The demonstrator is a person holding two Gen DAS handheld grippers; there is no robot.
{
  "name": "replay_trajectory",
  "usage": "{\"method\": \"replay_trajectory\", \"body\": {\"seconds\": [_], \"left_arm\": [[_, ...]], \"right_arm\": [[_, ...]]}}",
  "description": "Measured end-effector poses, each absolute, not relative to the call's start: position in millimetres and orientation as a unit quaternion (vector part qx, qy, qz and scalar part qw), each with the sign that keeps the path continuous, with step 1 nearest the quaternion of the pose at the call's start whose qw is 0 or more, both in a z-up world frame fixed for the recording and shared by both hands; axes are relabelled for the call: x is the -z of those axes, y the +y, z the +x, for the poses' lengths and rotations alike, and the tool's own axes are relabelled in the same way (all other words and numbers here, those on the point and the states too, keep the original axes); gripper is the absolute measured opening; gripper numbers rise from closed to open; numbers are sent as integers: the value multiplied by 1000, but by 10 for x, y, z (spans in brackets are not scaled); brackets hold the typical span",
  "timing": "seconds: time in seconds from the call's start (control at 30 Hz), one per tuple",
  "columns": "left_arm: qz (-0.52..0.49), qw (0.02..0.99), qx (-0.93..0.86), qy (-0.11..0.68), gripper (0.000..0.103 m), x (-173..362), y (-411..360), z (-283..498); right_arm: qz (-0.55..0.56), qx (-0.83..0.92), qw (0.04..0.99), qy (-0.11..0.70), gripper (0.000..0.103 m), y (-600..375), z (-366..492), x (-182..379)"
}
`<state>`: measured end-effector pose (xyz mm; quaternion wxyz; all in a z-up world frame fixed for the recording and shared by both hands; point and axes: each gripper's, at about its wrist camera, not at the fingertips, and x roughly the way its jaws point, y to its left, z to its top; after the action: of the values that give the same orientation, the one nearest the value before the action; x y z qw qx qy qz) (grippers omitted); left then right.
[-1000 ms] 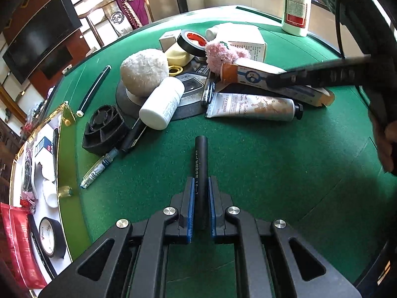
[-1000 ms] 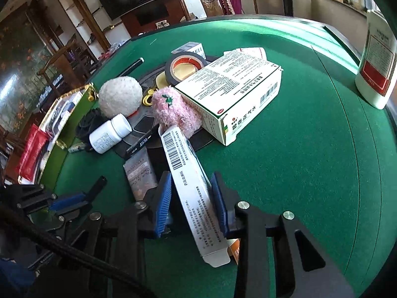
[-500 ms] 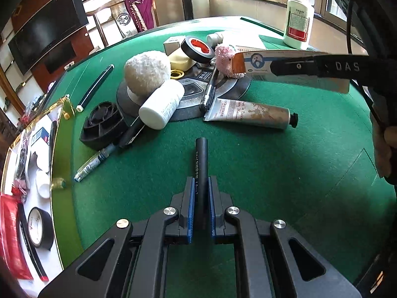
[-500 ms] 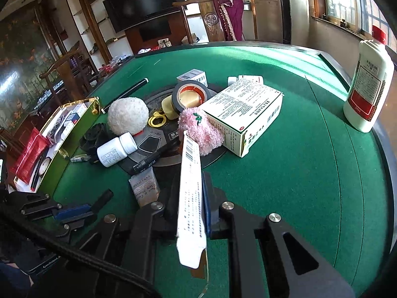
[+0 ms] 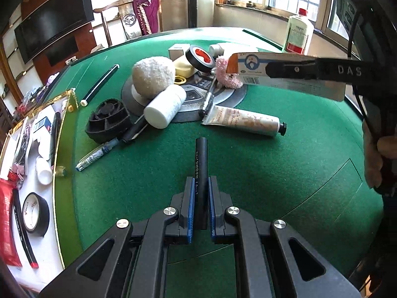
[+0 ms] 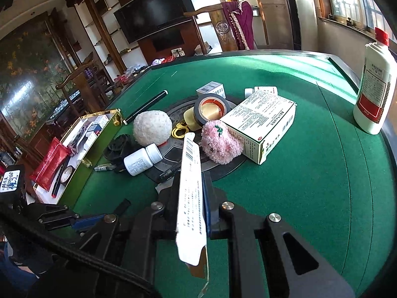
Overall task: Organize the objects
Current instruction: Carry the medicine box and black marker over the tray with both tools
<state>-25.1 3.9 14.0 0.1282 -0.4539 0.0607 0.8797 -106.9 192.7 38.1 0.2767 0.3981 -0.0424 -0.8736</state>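
Note:
My left gripper [image 5: 200, 181] is shut on a black pen-like tube [image 5: 201, 164] that points forward, held above the green felt table [image 5: 260, 173]. My right gripper [image 6: 191, 173] is shut on a long white carton [image 6: 191, 193] with a barcode, held on edge above the table; the carton also shows in the left wrist view [image 5: 250, 68], lifted over the pile. The left gripper shows at the lower left of the right wrist view [image 6: 99, 217].
A pile lies mid-table: white fluffy ball [image 5: 151, 77], white pill bottle [image 5: 165, 105], hand-cream tube [image 5: 244, 120], pink plush [image 6: 220, 144], black tape roll [image 6: 211, 108], medicine box [image 6: 260, 124], black ribbed part [image 5: 108, 121], pen [image 5: 99, 152]. An open gold-rimmed box [image 5: 58, 154] stands left. A white bottle [image 6: 373, 92] stands far right.
My right gripper lifted the long carton off the pile, turned it on edge and raised it. My left gripper rose and pulled back slightly, still holding the black tube.

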Motion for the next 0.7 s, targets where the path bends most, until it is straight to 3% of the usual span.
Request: {"method": "replay_trajectory", "body": {"seconds": [0.7], "left_arm": [[-403, 116, -907, -39, 8, -551, -885, 8]], "right_arm": [[380, 855, 347, -66, 12, 1008, -632, -482]]}}
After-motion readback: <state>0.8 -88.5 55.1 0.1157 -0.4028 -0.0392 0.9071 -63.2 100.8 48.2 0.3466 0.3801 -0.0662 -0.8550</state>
